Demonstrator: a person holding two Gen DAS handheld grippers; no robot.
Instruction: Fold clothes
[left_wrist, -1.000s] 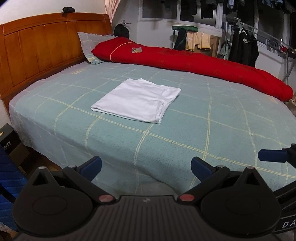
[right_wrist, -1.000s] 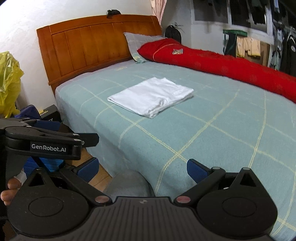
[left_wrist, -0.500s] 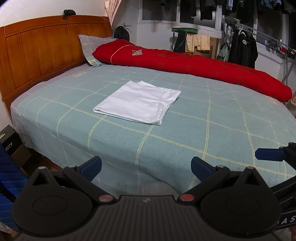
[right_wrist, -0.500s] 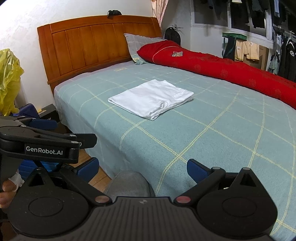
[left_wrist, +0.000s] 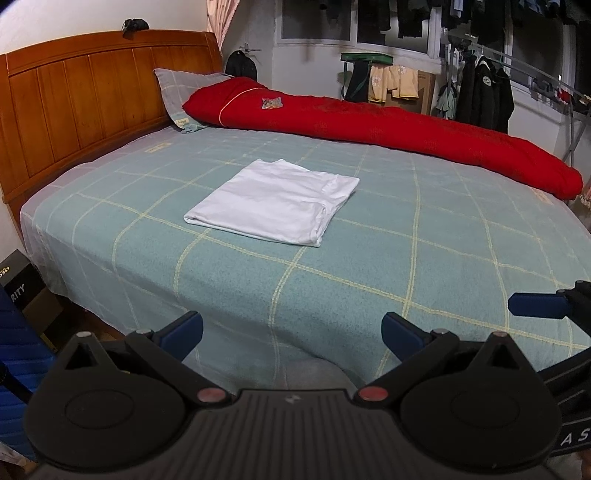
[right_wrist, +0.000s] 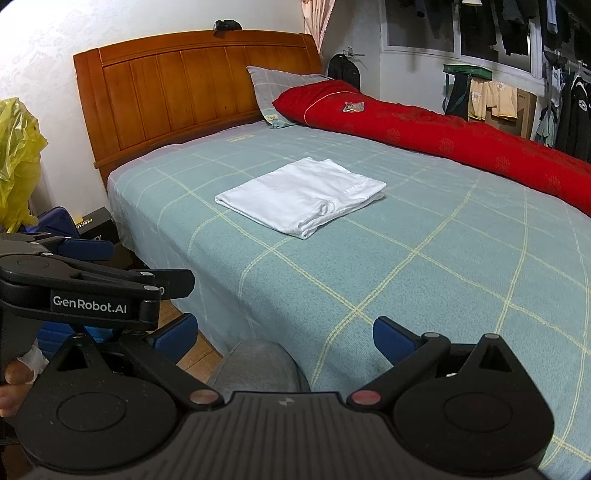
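Note:
A white garment (left_wrist: 275, 201) (right_wrist: 301, 195) lies folded into a flat rectangle on the green checked bedspread (left_wrist: 406, 266) (right_wrist: 424, 258), toward the headboard half. My left gripper (left_wrist: 291, 330) hangs open at the near edge of the bed, well short of the garment, nothing between its blue pads. My right gripper (right_wrist: 284, 334) is open too, also back at the bed's near edge and empty. One blue fingertip (left_wrist: 535, 305) of the right gripper shows at the right side of the left wrist view. The left gripper's body (right_wrist: 88, 291) crosses the left side of the right wrist view.
A long red quilt (left_wrist: 388, 125) lies along the far side, with a grey pillow (left_wrist: 184, 96) against the wooden headboard (left_wrist: 81, 99). Clothes hang on a rack (left_wrist: 480, 92) behind. A yellow bag (right_wrist: 16, 162) and boxes (right_wrist: 92, 225) stand by the bed. A grey-clad knee (right_wrist: 258, 365) sits below.
Both grippers have drawn back and lifted slightly, so the bed and garment sit a little lower and farther in view. Both stay open; the garment has not moved.

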